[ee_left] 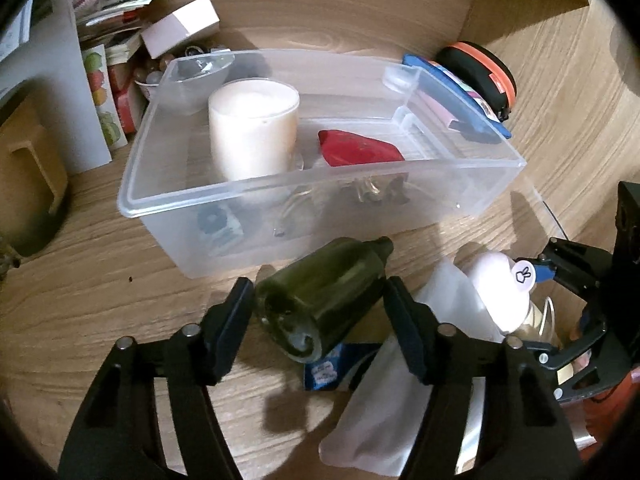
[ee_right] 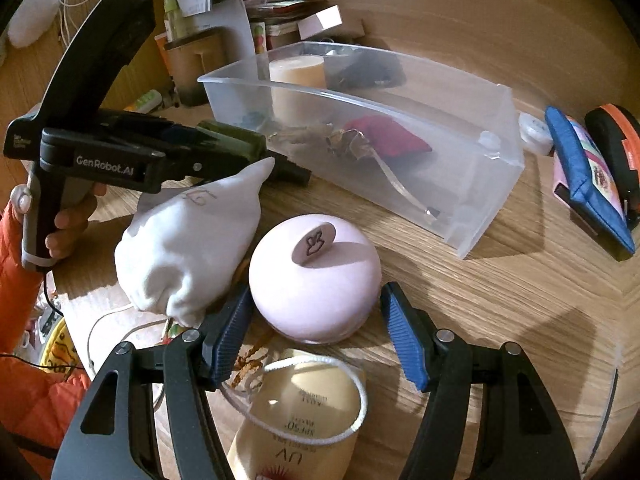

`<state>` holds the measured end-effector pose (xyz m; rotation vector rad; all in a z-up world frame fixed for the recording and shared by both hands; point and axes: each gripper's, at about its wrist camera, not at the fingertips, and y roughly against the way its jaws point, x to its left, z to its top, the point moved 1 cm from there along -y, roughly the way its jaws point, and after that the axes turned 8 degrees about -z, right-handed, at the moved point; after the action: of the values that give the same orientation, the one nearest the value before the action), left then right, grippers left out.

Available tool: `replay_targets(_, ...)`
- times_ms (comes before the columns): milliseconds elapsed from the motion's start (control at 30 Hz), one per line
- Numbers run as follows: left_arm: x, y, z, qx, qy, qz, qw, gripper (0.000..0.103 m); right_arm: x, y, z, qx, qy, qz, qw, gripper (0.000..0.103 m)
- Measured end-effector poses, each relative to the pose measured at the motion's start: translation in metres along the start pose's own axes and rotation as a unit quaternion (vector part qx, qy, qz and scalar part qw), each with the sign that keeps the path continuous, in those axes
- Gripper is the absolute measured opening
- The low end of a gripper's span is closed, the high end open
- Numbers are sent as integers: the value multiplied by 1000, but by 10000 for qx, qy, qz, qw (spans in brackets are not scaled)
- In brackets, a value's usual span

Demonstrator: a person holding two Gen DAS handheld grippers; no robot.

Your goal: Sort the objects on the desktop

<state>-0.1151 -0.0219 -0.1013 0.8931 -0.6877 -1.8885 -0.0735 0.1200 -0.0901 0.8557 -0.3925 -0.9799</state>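
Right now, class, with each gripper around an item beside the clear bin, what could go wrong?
1. The dark green bottle looks tilted between the left gripper fingers; it could slip.
2. The round pink jar may squirt out.
3. The white pouch crowds both.

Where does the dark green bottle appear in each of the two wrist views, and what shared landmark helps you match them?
Left wrist view: the dark green bottle lies low in the centre, between the left hand-held gripper fingers, just in front of the clear plastic box.
Right wrist view: the bottle is at middle left, held in that gripper, left of the box.
Shared landmark: the pink round container.
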Motion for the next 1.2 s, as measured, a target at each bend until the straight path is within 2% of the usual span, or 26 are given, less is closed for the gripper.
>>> replay_targets(600,3,23,-2,-550,21,229,9982,62,-12,9,3,-290,-332,-228,9988,60)
replay_targets(1200,-3,79,6,-1180,68,436,9920,62,-40,56,19,-876,-784,-325,9925,60)
